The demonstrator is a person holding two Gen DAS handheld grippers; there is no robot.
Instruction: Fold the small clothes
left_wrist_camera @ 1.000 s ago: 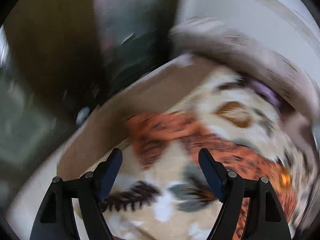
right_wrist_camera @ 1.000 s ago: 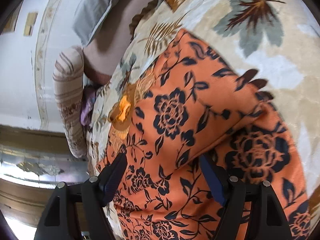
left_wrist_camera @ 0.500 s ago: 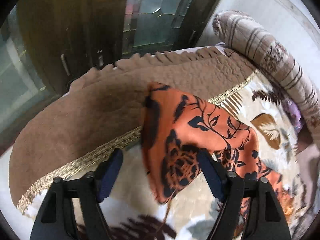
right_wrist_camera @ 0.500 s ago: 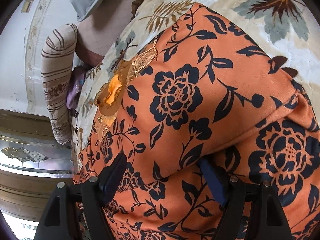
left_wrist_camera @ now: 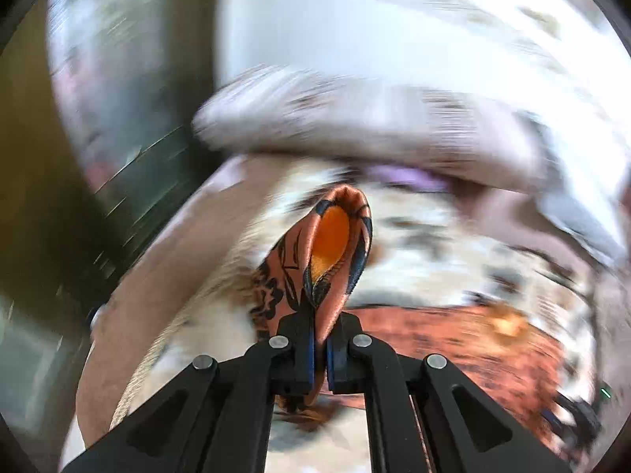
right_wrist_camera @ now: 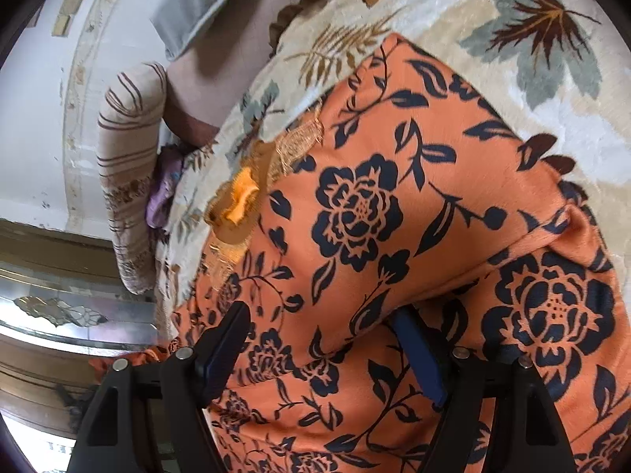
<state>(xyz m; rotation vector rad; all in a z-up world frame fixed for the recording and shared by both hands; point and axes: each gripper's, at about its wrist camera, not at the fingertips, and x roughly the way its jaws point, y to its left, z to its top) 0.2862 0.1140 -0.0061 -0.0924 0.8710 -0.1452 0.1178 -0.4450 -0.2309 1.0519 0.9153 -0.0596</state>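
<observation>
Left gripper point(left_wrist_camera: 320, 339) just clamped shut on a corner of the orange floral garment point(right_wrist_camera: 394, 236), spread on the leaf-print blanket point(right_wrist_camera: 532, 19); right gripper point(right_wrist_camera: 327, 339) spread open, pressing the cloth; best carried across smoothly, edges aligned

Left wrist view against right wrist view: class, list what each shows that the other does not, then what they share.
Only the left wrist view shows the left gripper shut on a pinched fold of the orange floral garment, its plain orange inside visible; the background is blurred.

Only the right wrist view shows the right gripper open over the spread garment, plus a grey pillow.

Both show the garment, the leaf-patterned bedspread and the striped bolster.
</observation>
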